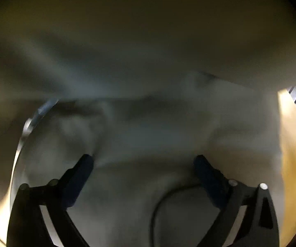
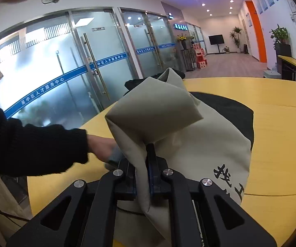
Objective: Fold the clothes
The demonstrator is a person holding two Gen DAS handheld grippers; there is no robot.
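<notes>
1. Office lobby, glass doors behind; yellow tabletop (image 2: 281, 140) carries the work
2. Beige garment (image 2: 189, 144) lies bunched on tabletop over a black garment (image 2: 230, 107), one fold lifted
3. Right gripper (image 2: 141, 160) fingers closed tight on that beige fold, likely raising it to carry over
4. Left gripper (image 1: 143, 160) fingers wide apart, holding nothing, under or against blurred cloth
5. No containers seen

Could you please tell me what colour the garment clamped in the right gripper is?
Beige garment, with black printed characters; clearest in the right wrist view.
</notes>
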